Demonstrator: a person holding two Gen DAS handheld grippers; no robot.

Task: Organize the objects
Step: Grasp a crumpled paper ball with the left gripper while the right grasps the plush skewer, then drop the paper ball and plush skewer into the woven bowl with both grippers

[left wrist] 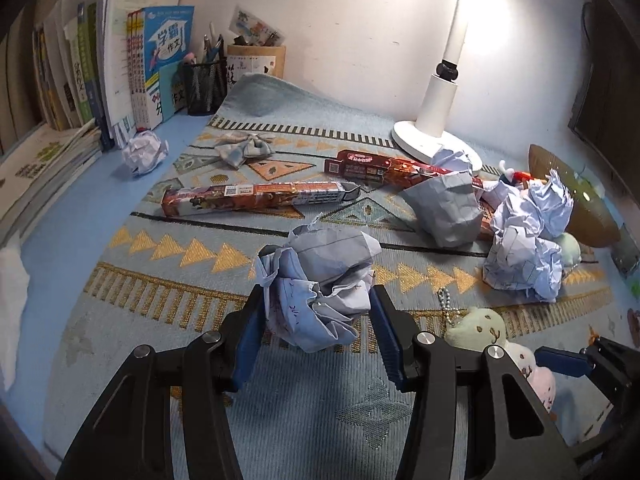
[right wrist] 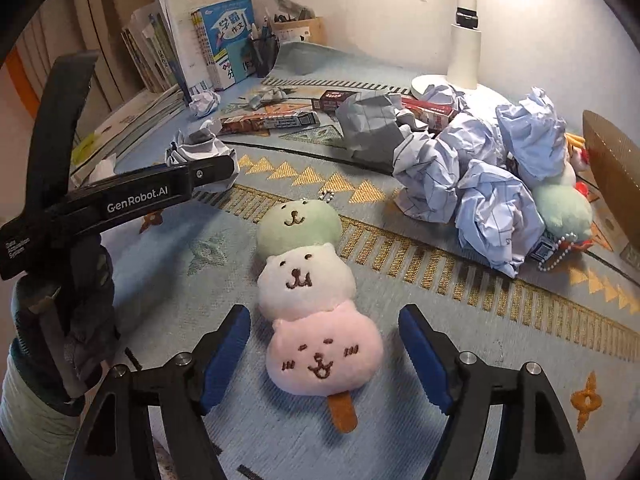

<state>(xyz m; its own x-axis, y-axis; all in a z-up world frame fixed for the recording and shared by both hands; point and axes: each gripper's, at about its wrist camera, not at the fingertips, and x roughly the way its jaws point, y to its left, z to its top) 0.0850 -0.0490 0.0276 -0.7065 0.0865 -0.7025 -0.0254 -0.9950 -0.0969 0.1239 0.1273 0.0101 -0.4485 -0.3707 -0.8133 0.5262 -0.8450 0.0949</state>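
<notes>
Left gripper (left wrist: 318, 312): pinching crumpled paper ball (left wrist: 320, 288) over patterned mat (left wrist: 160, 280)
Right gripper (right wrist: 324, 356): spread; pads straddle pink end of three-bear plush skewer (right wrist: 312, 300), not touching

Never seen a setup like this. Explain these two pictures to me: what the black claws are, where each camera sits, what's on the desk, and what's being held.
There is no robot: a person holds a two-finger tool in each hand, each with a camera looking along its fingers. The left wrist view shows the left tool closed on a crumpled paper ball. The right wrist view shows the right tool open around a three-face plush skewer lying on the patterned mat, not gripping it. More paper wads, long snack boxes, a white lamp and books lie around.
</notes>
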